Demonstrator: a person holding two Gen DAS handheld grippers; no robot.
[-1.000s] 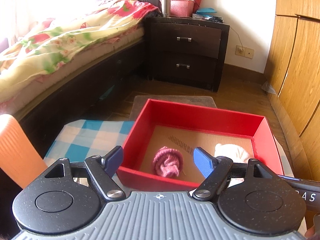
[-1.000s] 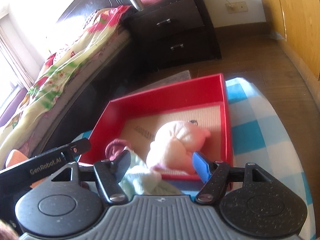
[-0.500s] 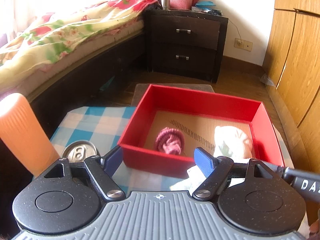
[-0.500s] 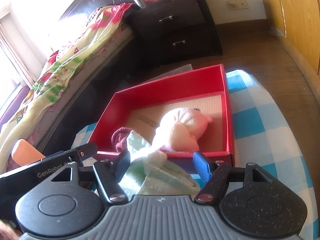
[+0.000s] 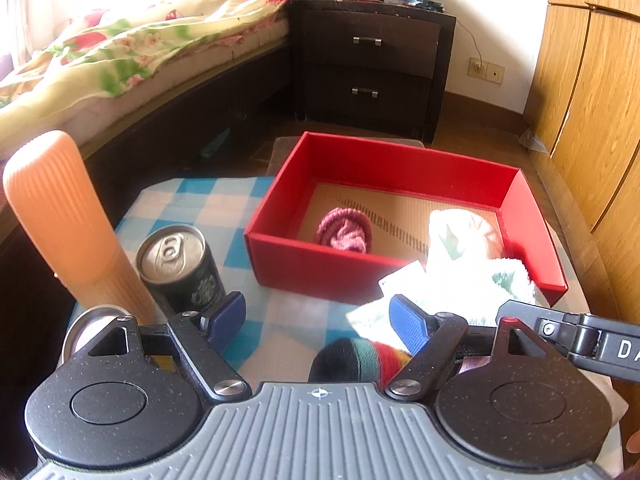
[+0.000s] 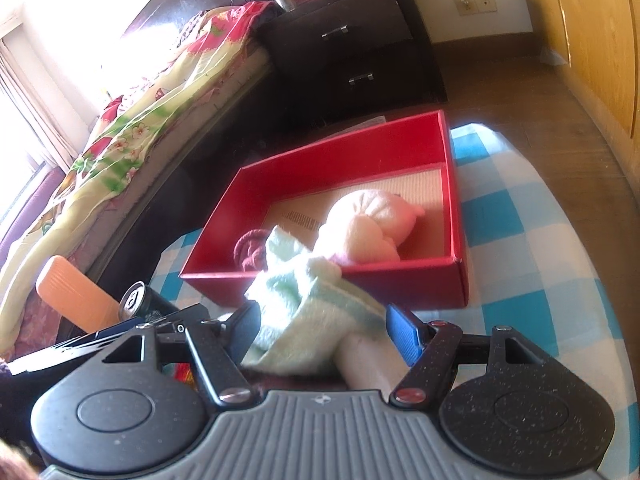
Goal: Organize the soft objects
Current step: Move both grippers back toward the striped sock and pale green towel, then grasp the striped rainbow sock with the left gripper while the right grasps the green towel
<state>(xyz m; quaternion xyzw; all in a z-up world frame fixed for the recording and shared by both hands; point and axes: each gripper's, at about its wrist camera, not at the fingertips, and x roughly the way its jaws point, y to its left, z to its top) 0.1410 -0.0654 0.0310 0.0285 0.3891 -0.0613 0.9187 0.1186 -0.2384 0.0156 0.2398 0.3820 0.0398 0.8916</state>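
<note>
Reading what print I can, I am seeing a round Starbucks-style emblem on the dark can [image 5: 181, 268], its text too small to make out, and the white letters "DA" on the right gripper's arm where it is crossing the left wrist view. A printed strip of bars is showing on the cardboard floor of the red box [image 6: 454, 216], unreadable. My left gripper [image 5: 319, 317] is hovering with its fingers spread wide and nothing between them, just above a striped sock [image 5: 362, 360] lying on the checked table [image 6: 532, 216]. My right gripper [image 6: 323, 330] is also showing its fingers parted, with a pale green towel [image 6: 308, 300] bunched between them; I cannot tell whether the pads are gripping it. The towel is sitting just outside the box's near wall, overlapping it in view. Inside the box a maroon knit piece [image 5: 345, 230] is lying at the left and a pink plush [image 6: 370, 226] at the right, with bare cardboard behind them. An orange ribbed cylinder [image 5: 66, 220] is standing just beside the can at the table's left edge. The bed [image 5: 120, 48] and a dark nightstand [image 5: 368, 64] are standing beyond.
</note>
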